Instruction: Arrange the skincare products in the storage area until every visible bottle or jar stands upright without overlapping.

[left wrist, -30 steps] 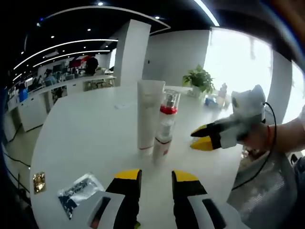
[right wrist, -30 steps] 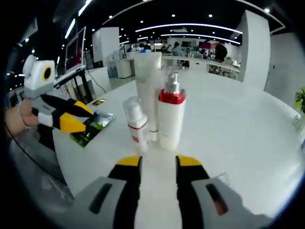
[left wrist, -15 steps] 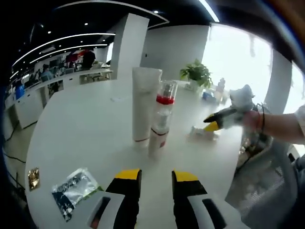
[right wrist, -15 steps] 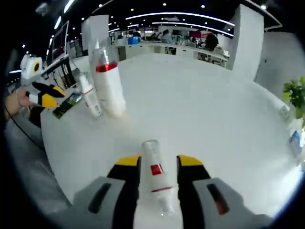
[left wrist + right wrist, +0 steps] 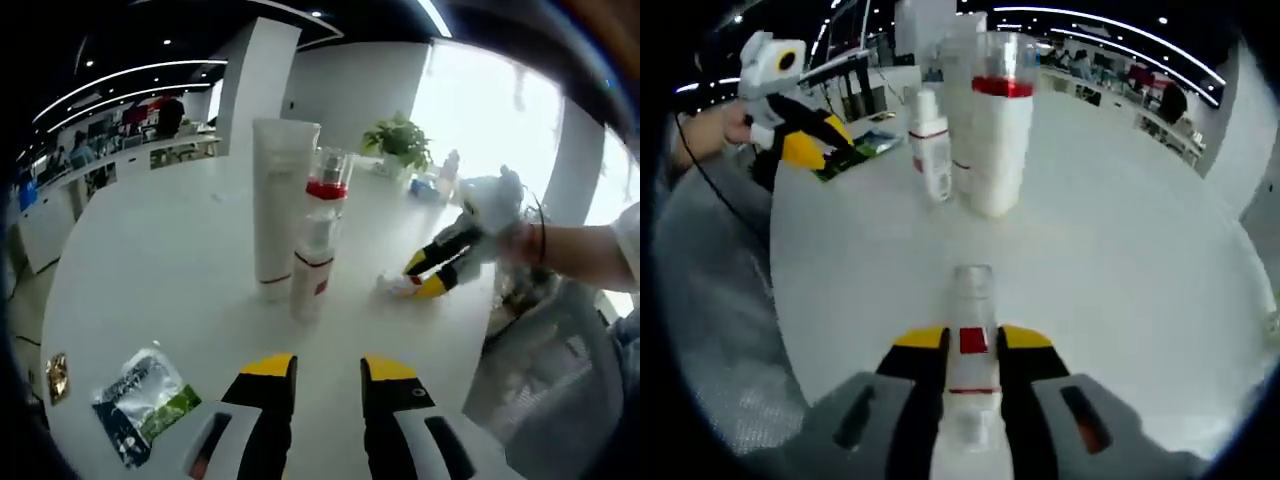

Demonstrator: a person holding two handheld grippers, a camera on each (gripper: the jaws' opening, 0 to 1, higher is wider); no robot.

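A small bottle (image 5: pixel 972 330) lies clamped between the right tongs (image 5: pixel 972 350).

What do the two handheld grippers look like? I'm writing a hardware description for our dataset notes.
Both are alike: the left gripper and right gripper have two black jaws with yellow tips rising from a light grey body with dark slots. A black cable trails from the left one; a dark band circles the wrist of the hand holding the right one.
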